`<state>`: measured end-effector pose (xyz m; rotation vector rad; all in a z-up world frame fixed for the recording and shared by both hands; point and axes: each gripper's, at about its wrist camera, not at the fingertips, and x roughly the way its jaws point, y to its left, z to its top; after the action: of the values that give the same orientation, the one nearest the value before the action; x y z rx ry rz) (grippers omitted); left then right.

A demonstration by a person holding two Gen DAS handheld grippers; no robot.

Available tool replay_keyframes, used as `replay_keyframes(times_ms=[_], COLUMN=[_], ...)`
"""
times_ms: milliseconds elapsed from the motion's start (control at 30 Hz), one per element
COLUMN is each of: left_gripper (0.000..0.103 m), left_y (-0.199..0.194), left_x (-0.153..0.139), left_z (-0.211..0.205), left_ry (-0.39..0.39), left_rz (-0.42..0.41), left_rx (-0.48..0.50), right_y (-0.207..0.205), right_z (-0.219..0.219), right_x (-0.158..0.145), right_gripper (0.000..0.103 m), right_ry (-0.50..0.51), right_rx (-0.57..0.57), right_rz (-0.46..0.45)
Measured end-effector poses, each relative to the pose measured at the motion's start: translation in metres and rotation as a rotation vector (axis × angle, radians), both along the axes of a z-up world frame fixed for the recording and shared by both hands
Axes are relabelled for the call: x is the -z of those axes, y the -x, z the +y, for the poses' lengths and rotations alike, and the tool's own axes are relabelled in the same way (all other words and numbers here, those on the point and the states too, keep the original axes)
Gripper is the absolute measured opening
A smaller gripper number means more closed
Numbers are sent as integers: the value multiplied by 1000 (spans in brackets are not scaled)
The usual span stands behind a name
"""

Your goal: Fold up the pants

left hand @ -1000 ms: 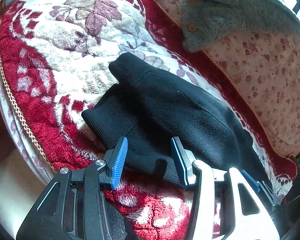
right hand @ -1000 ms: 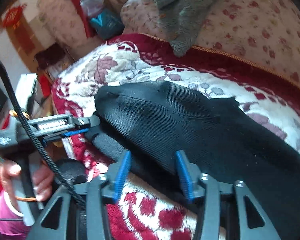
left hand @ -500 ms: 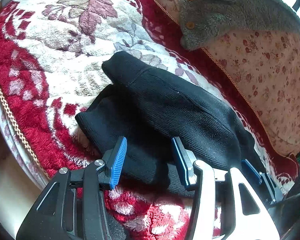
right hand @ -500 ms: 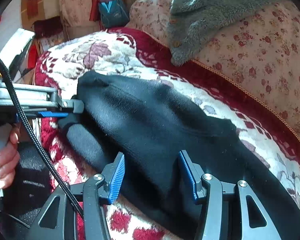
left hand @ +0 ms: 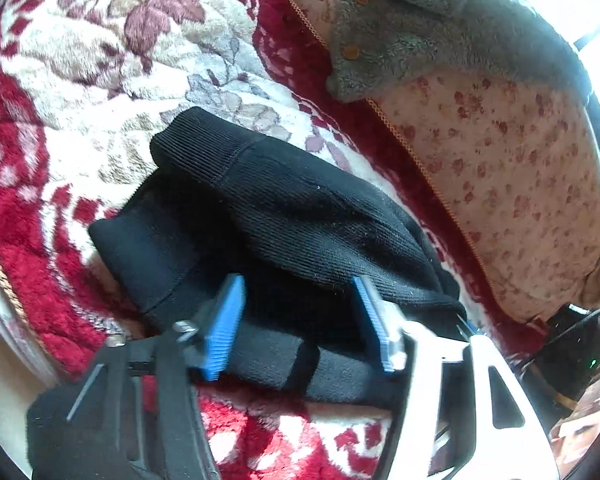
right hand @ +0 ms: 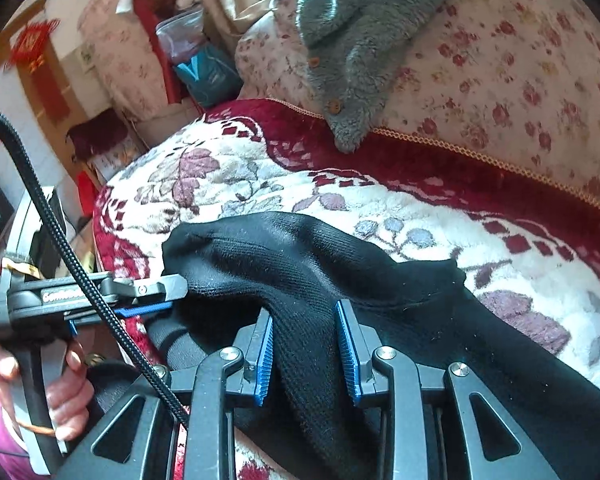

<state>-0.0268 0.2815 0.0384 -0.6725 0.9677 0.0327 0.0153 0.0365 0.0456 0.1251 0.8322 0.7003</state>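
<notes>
The black pants (right hand: pixel 380 280) lie folded on the red-and-white floral blanket (left hand: pixel 100 60), near its front edge; their far end is cut off by the lower right of the right wrist view, and the left wrist view is blurred low down. A grey fleece garment (left hand: pixel 440 28) rests behind the pants, on the flowered cushion (left hand: pixel 520 168).

Compared with half a second ago, the left gripper (left hand: pixel 300 320) has just been opening, its blue pads released astride the cloth. The right gripper (right hand: pixel 304 352) has just been closing, a ridge of pants between its pads, apparently pinched.

Both point downward. A hand (right hand: pixel 60 392) grips the left handle.
</notes>
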Motion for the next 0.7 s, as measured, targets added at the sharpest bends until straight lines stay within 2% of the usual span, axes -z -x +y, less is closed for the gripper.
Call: replay_keyframes(times_ms=[333, 433, 467, 533, 567, 700], left_gripper=[60, 59, 42, 22, 16, 11], left_y=[-33, -38, -39, -38, -35, -16], left_x=[10, 8, 6, -2, -7, -22], left_z=[19, 25, 25, 23, 22, 22], left_ry=[145, 166, 158, 94, 80, 76], left_rz=[2, -17, -28, -37, -51, -90], left_rx=[-101, -131, -135, -121, -111, -67], right_y=[-3, -4, -4, -4, -4, 5], right_z=[-3, -2, -1, 1, 2, -2], right_x=[3, 6, 7, 10, 10, 5], right_gripper=[28, 28, 28, 24, 23, 19], right_ry=[-31, -25, -22, -15, -14, -49], right_rx=[-8, -19, -26, -45, -50, -86], right_rz=[22, 21, 24, 31, 34, 50])
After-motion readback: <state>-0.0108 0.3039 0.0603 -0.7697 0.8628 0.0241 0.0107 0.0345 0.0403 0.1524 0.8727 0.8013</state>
